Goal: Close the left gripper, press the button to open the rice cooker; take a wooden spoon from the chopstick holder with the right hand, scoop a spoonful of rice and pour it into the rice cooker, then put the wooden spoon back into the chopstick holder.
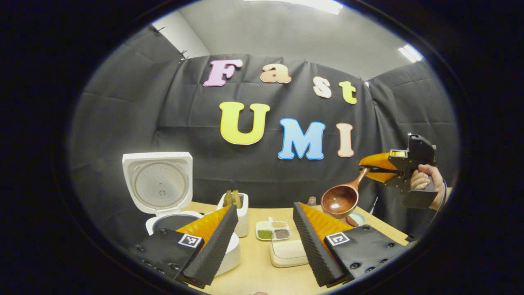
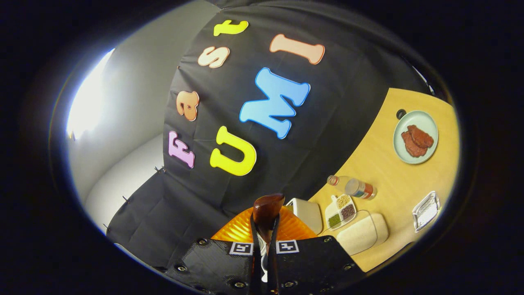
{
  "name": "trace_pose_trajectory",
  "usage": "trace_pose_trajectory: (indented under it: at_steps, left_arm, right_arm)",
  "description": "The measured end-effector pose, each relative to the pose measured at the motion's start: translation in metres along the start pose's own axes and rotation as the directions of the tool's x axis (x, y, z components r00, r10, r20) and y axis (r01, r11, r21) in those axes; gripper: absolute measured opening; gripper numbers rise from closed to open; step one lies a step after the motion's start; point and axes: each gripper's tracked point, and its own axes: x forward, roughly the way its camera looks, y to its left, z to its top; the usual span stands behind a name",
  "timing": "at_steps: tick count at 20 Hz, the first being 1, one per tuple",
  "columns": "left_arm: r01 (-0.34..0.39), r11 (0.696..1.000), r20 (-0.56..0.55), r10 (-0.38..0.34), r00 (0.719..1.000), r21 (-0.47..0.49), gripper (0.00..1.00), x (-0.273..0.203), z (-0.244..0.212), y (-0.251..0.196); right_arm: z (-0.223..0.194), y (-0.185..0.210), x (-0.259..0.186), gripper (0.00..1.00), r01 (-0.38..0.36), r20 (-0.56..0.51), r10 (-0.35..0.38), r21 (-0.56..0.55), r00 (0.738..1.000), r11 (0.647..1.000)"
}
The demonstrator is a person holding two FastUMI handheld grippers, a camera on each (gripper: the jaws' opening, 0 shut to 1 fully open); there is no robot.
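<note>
Wooden spoon (image 1: 343, 198) apparently clamped by raised, tilted right gripper (image 1: 370, 170).

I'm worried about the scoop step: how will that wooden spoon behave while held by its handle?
The wooden spoon looks rigid, so it probably won't flex. Its glossy finish suggests it may slip or swivel between the right gripper's fingers. The bowl hangs well out from the grip, so a load of rice would likely tip it downward.
</note>
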Motion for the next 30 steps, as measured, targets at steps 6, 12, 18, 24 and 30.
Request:
trace_pose_trajectory:
  at_steps: [6,12,18,24,30]
  left_arm:
    - [0.023,1.000,-0.014,-0.023,1.000,-0.002,0.92,0.009,-0.006,-0.033]
    - [0.029,1.000,-0.022,-0.029,0.999,0.009,0.92,0.013,-0.007,-0.052]
    - [0.008,1.000,-0.039,-0.008,0.999,0.002,0.94,0.010,-0.014,-0.055]
    - [-0.011,1.000,-0.051,0.011,0.999,0.010,0.94,0.004,-0.016,-0.051]
    - [-0.046,0.999,-0.067,0.046,0.997,0.000,0.92,-0.002,-0.023,-0.044]
  right_arm:
    - [0.044,-0.054,-0.039,0.06,0.132,0.083,-0.125,-0.077,0.989,0.988]
    - [0.056,-0.124,-0.063,0.06,0.328,0.132,-0.304,-0.228,0.943,0.917]
    - [0.046,-0.166,-0.072,0.06,0.414,0.138,-0.390,-0.307,0.910,0.857]
    - [0.031,-0.198,-0.063,0.06,0.464,0.128,-0.450,-0.361,0.884,0.809]
    - [0.008,-0.227,-0.046,0.06,0.489,0.100,-0.498,-0.425,0.862,0.762]
